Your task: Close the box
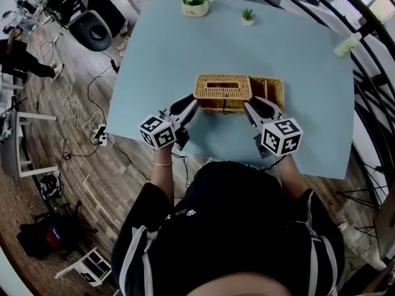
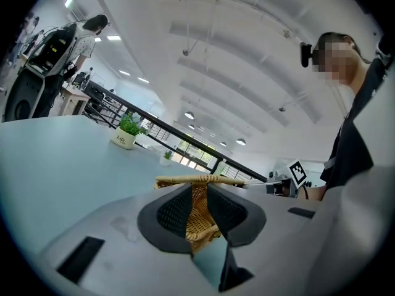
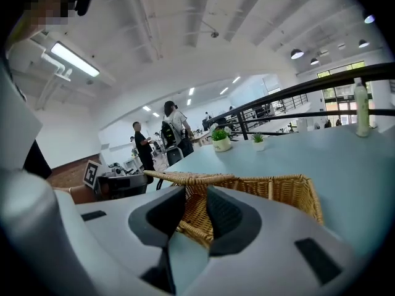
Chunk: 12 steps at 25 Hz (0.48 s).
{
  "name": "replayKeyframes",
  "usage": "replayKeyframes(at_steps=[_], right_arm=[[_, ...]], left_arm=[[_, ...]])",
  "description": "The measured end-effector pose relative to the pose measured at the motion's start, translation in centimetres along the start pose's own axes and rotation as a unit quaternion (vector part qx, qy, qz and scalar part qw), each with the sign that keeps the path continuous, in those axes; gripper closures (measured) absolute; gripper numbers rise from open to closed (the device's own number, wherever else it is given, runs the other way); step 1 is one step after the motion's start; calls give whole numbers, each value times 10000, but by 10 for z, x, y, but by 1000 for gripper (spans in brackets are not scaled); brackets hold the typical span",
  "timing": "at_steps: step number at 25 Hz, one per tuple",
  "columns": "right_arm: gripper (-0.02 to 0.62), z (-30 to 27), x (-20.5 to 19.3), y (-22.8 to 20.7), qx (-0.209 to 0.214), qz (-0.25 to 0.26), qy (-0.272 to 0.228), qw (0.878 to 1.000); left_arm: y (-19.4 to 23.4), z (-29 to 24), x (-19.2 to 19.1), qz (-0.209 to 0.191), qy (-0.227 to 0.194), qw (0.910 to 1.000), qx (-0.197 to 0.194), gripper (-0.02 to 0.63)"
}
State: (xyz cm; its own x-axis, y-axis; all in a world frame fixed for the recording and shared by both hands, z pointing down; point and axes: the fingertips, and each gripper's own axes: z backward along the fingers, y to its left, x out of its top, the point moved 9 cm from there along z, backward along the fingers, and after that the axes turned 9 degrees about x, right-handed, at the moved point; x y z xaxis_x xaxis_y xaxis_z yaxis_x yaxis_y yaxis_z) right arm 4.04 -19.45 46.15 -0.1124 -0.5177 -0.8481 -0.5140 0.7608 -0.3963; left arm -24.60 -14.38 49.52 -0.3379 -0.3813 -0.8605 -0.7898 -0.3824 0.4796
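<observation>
- Sitting near the front middle of the pale blue counter (image 1: 173, 54) is the wicker tissue box (image 1: 271, 92). Its slotted lid (image 1: 223, 88) is shifted to the left, so the right end of the base is uncovered.
- Seen from the right gripper view, the lid (image 3: 191, 177) lies tilted over the basket wall (image 3: 290, 193) rather than seated flat on it.
- The left gripper (image 1: 192, 106) is at the lid's front left corner. Its fingers (image 2: 174, 211) are spread a little and pinch nothing, and the weave shows through the gap just beyond them.
- The right gripper (image 1: 252, 105) is at the front of the box where the lid ends. Its fingers (image 3: 228, 217) are likewise slightly parted and empty.
- The box is probably light, woven cane that is stiff in the frame but springy in the panels. It would likely skate across the smooth counter if pushed from one side only.
- The weave gives the pads plenty of grip, though a hard pinch could crack a strand, so modest pressure seems enough.
- The lid's braided rim, at its two short ends or front corners, looks like the best place to take hold.
- With one gripper on each side, the lid could be lifted level and slid right until it sits over the base.
</observation>
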Motion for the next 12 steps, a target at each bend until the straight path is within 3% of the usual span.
replayKeyframes(at_steps=[12], right_arm=[[495, 1, -18, 3, 51, -372, 132, 9992]], left_arm=[[-1, 6, -17, 195, 203, 9996, 103, 546]])
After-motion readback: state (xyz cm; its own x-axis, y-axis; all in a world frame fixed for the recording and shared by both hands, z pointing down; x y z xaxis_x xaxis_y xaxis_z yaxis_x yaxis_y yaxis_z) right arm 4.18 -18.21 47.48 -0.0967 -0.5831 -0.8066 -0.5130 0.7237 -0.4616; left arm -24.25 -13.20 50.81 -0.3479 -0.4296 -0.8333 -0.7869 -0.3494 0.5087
